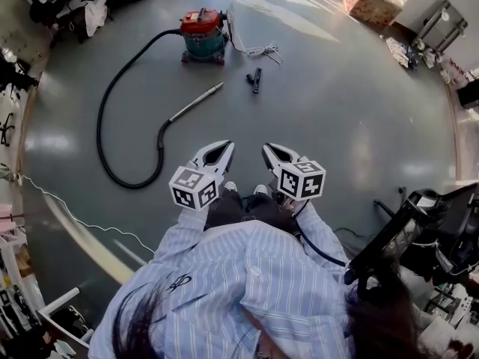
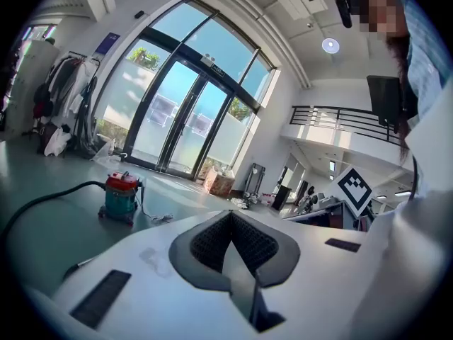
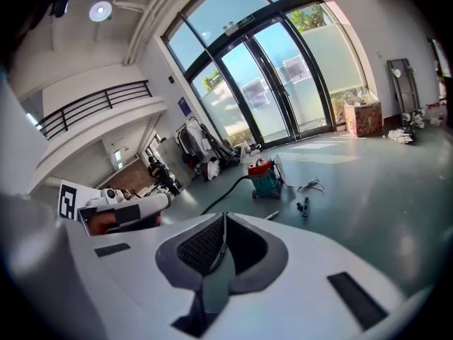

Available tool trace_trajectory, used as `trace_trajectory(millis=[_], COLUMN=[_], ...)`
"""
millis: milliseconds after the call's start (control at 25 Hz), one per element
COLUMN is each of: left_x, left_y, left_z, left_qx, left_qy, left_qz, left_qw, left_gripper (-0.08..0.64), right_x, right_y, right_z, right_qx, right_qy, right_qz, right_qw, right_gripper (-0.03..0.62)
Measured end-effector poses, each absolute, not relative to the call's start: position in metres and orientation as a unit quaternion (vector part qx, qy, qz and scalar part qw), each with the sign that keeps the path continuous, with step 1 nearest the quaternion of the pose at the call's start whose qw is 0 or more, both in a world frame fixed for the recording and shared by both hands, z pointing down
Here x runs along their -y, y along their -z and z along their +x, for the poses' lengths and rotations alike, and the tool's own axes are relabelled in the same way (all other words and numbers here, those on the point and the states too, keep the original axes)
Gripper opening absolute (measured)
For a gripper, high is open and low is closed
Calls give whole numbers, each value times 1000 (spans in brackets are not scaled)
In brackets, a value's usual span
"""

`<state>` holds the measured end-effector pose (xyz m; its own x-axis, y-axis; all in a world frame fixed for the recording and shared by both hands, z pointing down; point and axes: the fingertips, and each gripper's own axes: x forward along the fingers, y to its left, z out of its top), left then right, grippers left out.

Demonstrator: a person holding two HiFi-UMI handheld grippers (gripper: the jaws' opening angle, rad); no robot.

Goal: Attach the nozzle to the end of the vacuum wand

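Note:
A red and teal vacuum cleaner stands on the grey floor far ahead. Its black hose loops left and ends in a silver wand lying on the floor. The black nozzle lies to the right of the wand's tip, apart from it. My left gripper and right gripper are held side by side close to my body, both shut and empty, well short of the wand and nozzle. The vacuum shows in the left gripper view, and the vacuum and nozzle in the right gripper view.
A white power cord lies beside the vacuum. Clothes racks line the far left, a cardboard box sits at the far right, and desks with black equipment stand at my right. Glass doors are beyond the vacuum.

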<state>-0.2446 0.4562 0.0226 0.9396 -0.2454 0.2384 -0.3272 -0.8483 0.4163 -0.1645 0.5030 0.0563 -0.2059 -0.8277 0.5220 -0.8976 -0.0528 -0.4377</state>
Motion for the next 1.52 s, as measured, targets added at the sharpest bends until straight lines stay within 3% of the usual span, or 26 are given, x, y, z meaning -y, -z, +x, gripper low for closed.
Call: trace_trajectory(millis=[720,1000,1520], left_x=[-482,-491,-389], left_y=[-24,-39,-78], left_z=[-166,-155,-141], left_qx=[155,182,172], left_qy=[-95,-106,-144], left_qz=[958,945,934], left_qw=[222,250,278], left_gripper=[5,5,5], right_x=[-529,-538,-443], right_y=[-66,-78,-124], right_z=[-83,-56,-45], right_qx=[689,688,683], right_qy=[-373,-399,-444], right_qz=[620,607,579], right_qw=[36,20,14], right_gripper=[15,15,15])
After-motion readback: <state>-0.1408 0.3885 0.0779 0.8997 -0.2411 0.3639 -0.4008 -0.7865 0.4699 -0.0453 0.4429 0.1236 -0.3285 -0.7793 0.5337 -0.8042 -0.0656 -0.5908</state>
